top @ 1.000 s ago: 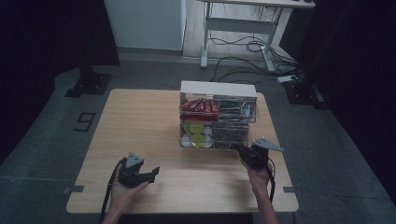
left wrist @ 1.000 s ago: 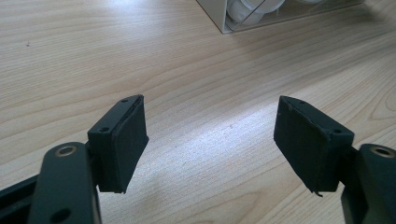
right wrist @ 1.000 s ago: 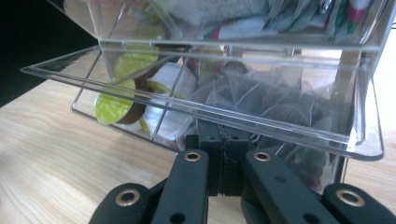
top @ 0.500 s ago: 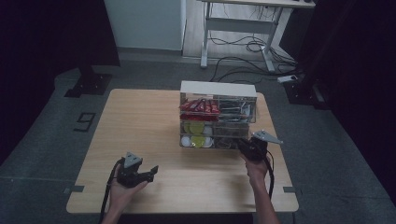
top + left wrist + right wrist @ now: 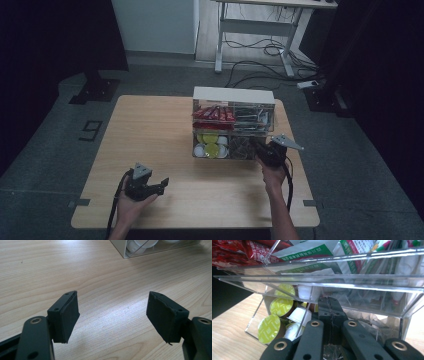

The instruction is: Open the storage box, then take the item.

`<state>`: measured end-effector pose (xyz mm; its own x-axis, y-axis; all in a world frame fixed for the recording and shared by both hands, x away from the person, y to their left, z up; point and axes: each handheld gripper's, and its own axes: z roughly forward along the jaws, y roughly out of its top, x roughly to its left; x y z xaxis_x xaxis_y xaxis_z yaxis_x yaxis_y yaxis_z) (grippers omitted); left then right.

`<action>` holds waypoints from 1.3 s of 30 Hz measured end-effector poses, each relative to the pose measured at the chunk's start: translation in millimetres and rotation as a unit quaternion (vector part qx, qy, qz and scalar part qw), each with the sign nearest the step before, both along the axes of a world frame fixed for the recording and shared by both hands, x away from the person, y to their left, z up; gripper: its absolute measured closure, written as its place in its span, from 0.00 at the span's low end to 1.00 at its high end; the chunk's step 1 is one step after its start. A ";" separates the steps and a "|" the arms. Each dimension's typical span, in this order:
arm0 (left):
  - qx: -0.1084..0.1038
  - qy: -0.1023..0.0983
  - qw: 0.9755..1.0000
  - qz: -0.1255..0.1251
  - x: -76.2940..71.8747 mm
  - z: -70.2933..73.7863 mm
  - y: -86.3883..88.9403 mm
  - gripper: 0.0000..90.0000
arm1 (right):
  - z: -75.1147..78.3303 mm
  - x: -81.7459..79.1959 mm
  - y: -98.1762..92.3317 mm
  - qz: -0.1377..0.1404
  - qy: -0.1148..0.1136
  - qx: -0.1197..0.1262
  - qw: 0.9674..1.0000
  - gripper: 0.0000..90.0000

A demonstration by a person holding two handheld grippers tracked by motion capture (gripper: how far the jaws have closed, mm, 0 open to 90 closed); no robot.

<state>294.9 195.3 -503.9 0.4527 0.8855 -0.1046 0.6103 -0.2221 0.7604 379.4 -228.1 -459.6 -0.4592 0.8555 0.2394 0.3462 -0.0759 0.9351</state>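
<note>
1. The clear organizer (image 5: 233, 125) stands on the far middle-right part of the table (image 5: 150, 130). Its lower right bin (image 5: 372, 322) holds crumpled clear packets.
2. The right gripper (image 5: 329, 315) is in the mouth of that bin, jaws pressed together. Whether a packet is nipped between the tips I cannot tell; the pads look flush.
3. Judged step: drawing something out of the lower right bin. To do it well, pull straight back along the bin floor and keep low, since the upper shelf's edge (image 5: 317, 281) hangs just above the jaws.
4. Keep off the divider on the left, beyond which lie green-lidded pods (image 5: 269, 328) and white pods (image 5: 298, 315).
5. The organizer is light; a snag may drag it.
6. The left gripper (image 5: 112, 315) rests spread over bare wood near the front edge, well apart, free to steady the organizer.
</note>
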 end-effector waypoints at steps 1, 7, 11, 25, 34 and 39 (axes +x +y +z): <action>0.001 -0.001 1.000 0.000 0.1 -0.1 0.1 0.29 | 0.0 0.2 1.2 0.000 -0.001 -0.003 1.000 0.99; 0.004 -0.001 1.000 0.005 -0.7 0.9 0.8 0.29 | -1.1 1.2 -0.9 0.007 0.001 0.007 1.000 0.99; 0.009 -0.003 1.000 0.000 -2.4 1.5 -3.5 0.29 | -2.7 2.7 -2.1 0.012 0.000 0.009 1.000 0.99; 0.015 -0.015 0.999 -0.027 -4.7 8.1 -21.8 0.29 | -3.4 0.7 -1.3 0.008 0.001 0.007 1.000 0.98; 0.017 -0.006 0.999 -0.048 -1.6 3.5 -46.0 0.29 | -1.9 -0.4 -2.9 0.007 0.002 0.010 1.000 0.99; 0.013 -0.014 0.998 -0.059 3.8 9.6 -64.2 0.29 | -1.5 -0.6 -2.3 0.005 0.000 0.005 1.000 0.99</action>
<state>298.7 131.1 -494.3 0.5567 0.8280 -0.0674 0.5570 -0.3119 0.7697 378.8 -230.4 -461.1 -0.4678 0.8484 0.2477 0.3470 -0.0815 0.9343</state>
